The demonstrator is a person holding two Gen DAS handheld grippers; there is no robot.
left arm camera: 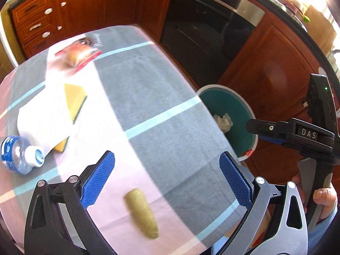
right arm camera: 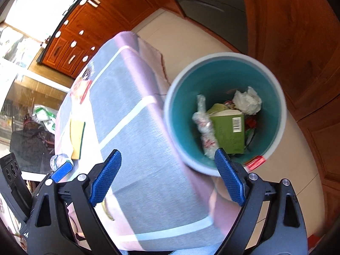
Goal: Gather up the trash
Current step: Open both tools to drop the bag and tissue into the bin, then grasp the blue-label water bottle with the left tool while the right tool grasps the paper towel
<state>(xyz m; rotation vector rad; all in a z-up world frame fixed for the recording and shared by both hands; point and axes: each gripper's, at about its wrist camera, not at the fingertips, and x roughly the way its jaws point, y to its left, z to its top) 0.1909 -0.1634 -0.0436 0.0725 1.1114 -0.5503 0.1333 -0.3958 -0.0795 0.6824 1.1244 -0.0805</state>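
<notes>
Your left gripper (left arm camera: 166, 178) hangs wide open and empty over the near edge of the tabletop (left arm camera: 161, 97), with an olive roll-shaped item (left arm camera: 141, 212) lying on the cloth between its spread jaws; your right gripper (right arm camera: 167, 178) is equally wide open and empty, poised by the tabletop's right edge above the teal bin (right arm camera: 176, 114) on the floor. The bin already holds a crumpled tissue (right arm camera: 247, 103), a green carton (right arm camera: 230, 132) and a clear wrapper (right arm camera: 204, 127), so collection appears partly done. Left on the tabletop are the olive item, a plastic bottle (left arm camera: 20, 154) at the left edge, a yellow sponge (left arm camera: 73, 103) and a red packet (left arm camera: 79, 56) towards the far edge.
</notes>
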